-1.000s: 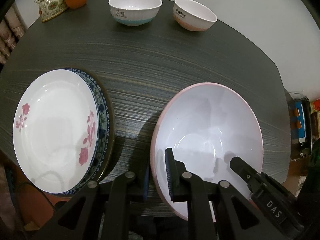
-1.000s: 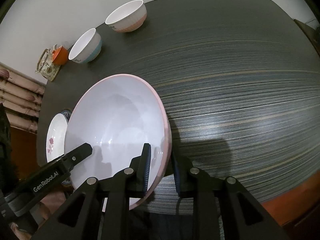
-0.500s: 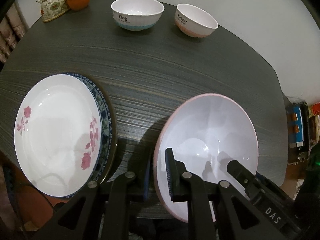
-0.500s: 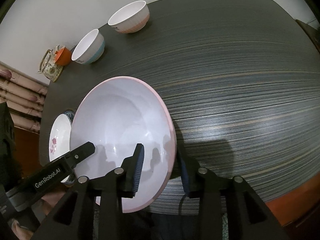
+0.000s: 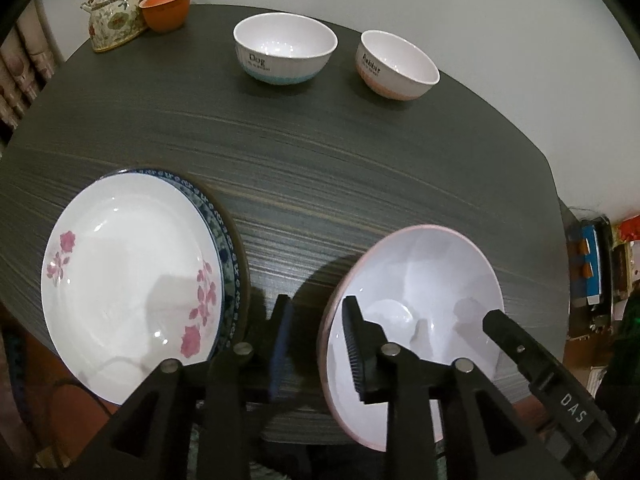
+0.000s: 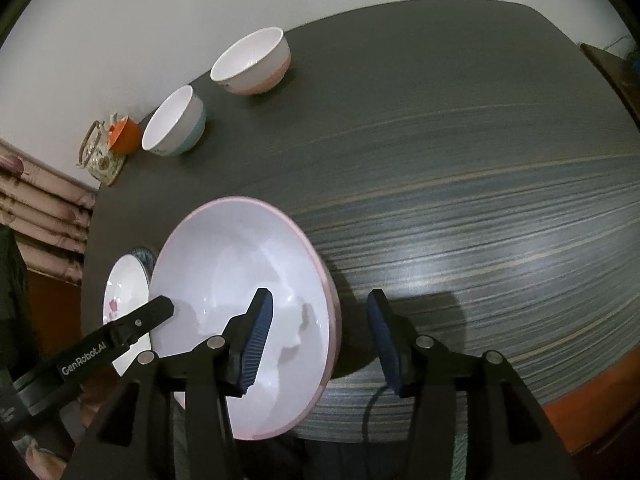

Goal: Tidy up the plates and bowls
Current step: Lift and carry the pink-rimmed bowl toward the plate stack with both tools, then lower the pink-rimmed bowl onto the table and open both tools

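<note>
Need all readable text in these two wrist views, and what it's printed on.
"Dog": blue-banded bowl; the small line under it is too small to read.
"Rabbit": pink-banded bowl, slightly blurred; the small line under it is unreadable.
"DAS": finger of the right gripper.
"GenRobot.AI": finger of the left gripper.

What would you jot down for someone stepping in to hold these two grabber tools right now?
Left gripper: jaws opening, straddling the near-left rim of the large pink-rimmed bowl, pads off it.
Right gripper: jaws opening astride the same bowl's right rim, not pressing.
The large bowl sits on the dark table, near edge.
Flowered plate is already stacked on the blue-patterned plate, left of the bowl.
The Dog bowl and the Rabbit bowl stand apart at the far side, not yet nested.
Teapot and orange cup are in the far-left corner.
</note>
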A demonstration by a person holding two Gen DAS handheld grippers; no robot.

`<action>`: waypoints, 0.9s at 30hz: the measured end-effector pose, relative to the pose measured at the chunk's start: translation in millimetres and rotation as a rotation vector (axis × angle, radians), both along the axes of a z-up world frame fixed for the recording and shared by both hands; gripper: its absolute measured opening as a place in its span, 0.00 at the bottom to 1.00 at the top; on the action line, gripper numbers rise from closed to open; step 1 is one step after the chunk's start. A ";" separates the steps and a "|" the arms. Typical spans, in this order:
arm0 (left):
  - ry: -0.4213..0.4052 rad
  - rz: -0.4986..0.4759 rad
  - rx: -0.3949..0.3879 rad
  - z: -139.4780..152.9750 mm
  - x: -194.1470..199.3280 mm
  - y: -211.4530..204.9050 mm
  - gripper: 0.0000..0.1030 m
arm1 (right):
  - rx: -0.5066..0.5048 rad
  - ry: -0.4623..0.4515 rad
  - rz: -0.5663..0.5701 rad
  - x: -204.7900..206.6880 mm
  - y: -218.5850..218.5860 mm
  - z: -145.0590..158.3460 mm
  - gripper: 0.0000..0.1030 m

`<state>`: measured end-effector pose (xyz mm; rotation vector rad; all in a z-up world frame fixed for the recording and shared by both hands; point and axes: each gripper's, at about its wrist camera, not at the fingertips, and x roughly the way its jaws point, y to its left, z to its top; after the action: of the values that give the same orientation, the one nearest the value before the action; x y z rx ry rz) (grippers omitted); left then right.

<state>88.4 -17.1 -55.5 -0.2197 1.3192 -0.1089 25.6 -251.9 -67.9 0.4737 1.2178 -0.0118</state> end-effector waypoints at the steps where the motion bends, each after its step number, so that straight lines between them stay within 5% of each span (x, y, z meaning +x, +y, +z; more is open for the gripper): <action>1: -0.003 0.002 -0.002 1.9 -0.4 1.5 0.31 | 0.000 -0.007 -0.001 0.9 -0.6 2.3 0.47; 27: -0.087 0.123 0.016 38.5 58.0 74.3 0.49 | -0.035 -0.116 0.172 70.4 49.2 56.9 0.55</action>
<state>146.4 57.2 -17.1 -0.2792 1.2168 -0.0043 96.0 -202.7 -11.0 0.3338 1.1391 0.1394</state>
